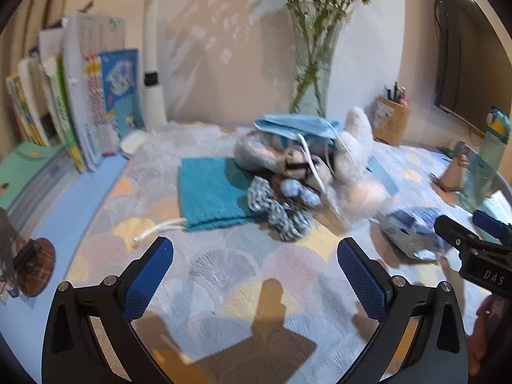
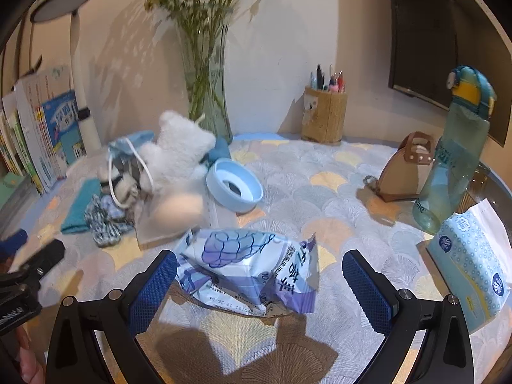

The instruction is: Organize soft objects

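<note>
left gripper (image 1: 255, 275) wide, empty | right gripper (image 2: 260, 280) wide around 1 wrapper (image 2: 249, 268) | 1 plush (image 2: 177, 150)

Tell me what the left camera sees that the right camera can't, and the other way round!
Only the left camera shows the left tool, open over bare cloth, and the whole teal towel.

Only the right camera shows the right tool, open around a crumpled wrapper, plus the tissue pack and the blue ring. It also shows the whole bottle.

Both show the soft pile with the white plush, the mask, the vase and the pen holder.
</note>
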`<action>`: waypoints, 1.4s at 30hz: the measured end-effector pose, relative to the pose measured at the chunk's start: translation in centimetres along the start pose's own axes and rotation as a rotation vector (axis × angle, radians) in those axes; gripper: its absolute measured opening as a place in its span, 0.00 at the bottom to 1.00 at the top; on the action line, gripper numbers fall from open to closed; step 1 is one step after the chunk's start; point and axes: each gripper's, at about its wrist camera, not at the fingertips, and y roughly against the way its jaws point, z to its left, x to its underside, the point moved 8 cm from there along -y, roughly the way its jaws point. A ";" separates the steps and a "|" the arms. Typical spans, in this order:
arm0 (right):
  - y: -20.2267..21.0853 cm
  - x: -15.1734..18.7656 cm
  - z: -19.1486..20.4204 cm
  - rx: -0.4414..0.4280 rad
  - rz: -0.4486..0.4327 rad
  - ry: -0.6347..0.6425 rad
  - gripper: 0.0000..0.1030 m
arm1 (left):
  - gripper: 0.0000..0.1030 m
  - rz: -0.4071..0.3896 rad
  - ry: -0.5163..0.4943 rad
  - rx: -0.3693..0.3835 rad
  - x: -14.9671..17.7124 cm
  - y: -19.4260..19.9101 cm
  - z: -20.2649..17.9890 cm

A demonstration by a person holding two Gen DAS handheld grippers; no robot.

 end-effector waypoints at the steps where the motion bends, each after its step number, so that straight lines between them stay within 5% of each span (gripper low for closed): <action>1: 0.2 0.0 -0.1 -0.018 0.009 -0.005 1.00 | 0.99 0.029 -0.003 0.029 0.1 0.0 -0.1; 9: 1.3 -0.1 -2.6 -0.088 0.085 0.073 1.00 | 0.98 0.214 0.007 0.175 -2.3 -1.9 0.4; 16: -0.3 1.5 -3.6 -0.214 0.232 0.085 0.90 | 0.72 0.299 -0.028 0.178 -3.5 -7.8 -0.4; 20: -1.6 2.2 -2.7 -0.273 0.298 0.119 0.90 | 0.65 0.355 -0.008 0.200 -2.3 -9.8 -0.9; 26: -4.3 1.5 -1.2 -0.247 0.326 0.229 0.90 | 0.15 0.317 -0.054 0.186 -2.2 -8.4 -1.5; 28: -5.0 1.4 -1.0 -0.281 0.350 0.202 0.87 | 0.14 0.314 -0.037 0.192 -2.1 -8.0 -1.2; 31: -4.9 1.9 -0.8 -0.293 0.384 0.156 0.69 | 0.13 0.302 -0.006 0.211 -1.7 -6.5 -1.0; 34: -3.4 2.5 -0.3 -0.278 0.405 0.124 0.67 | 0.13 0.289 0.001 0.228 -1.0 -5.1 -1.0; 39: -0.3 4.1 2.3 -0.410 0.464 0.090 0.67 | 0.14 0.302 -0.002 0.256 -0.1 -4.1 -1.4; 41: 0.2 4.3 2.4 -0.396 0.463 0.126 0.68 | 0.19 0.299 -0.043 0.234 0.3 -4.1 -1.5; 42: 0.4 4.2 2.4 -0.397 0.455 0.158 0.70 | 0.33 0.306 -0.062 0.203 0.5 -4.3 -1.4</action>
